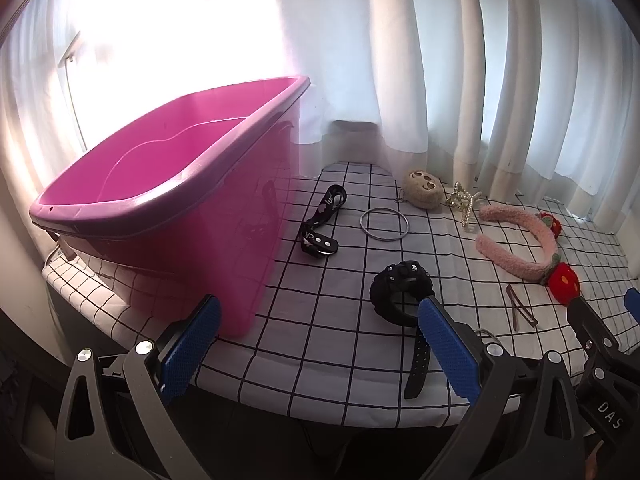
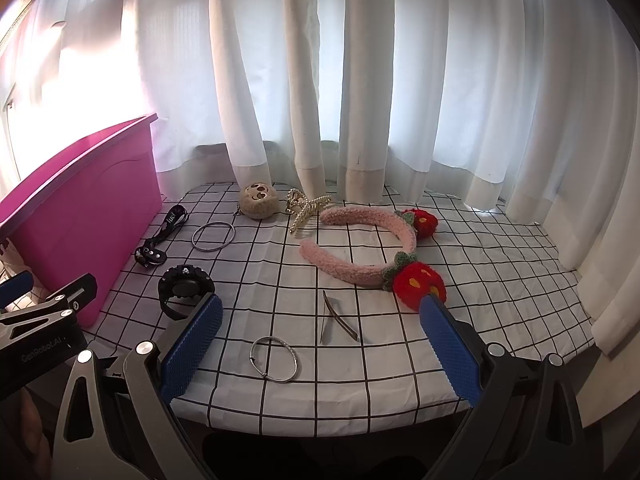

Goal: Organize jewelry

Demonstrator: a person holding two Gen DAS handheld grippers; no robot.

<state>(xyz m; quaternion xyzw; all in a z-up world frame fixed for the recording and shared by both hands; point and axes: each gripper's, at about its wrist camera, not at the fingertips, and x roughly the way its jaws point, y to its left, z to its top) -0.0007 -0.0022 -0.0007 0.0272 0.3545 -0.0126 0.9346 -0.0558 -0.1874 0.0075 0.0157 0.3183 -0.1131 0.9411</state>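
step: first pickup being lined up | left gripper point(image 1: 320, 332) being held wide open, empty, beside pink bin point(image 1: 168, 200) | right gripper point(image 2: 322, 332) being held open above silver bangle point(image 2: 274, 359) | advice: thin bangle being best pinched across its rim, bench point(image 2: 480, 280) cloth being avoided

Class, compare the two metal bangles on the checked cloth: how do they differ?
The far bangle lies beside the black lanyard; the near bangle lies by the table's front edge. The far bangle looks plain and smooth; the near bangle shows a small clasp. Both lie flat, silver-coloured.
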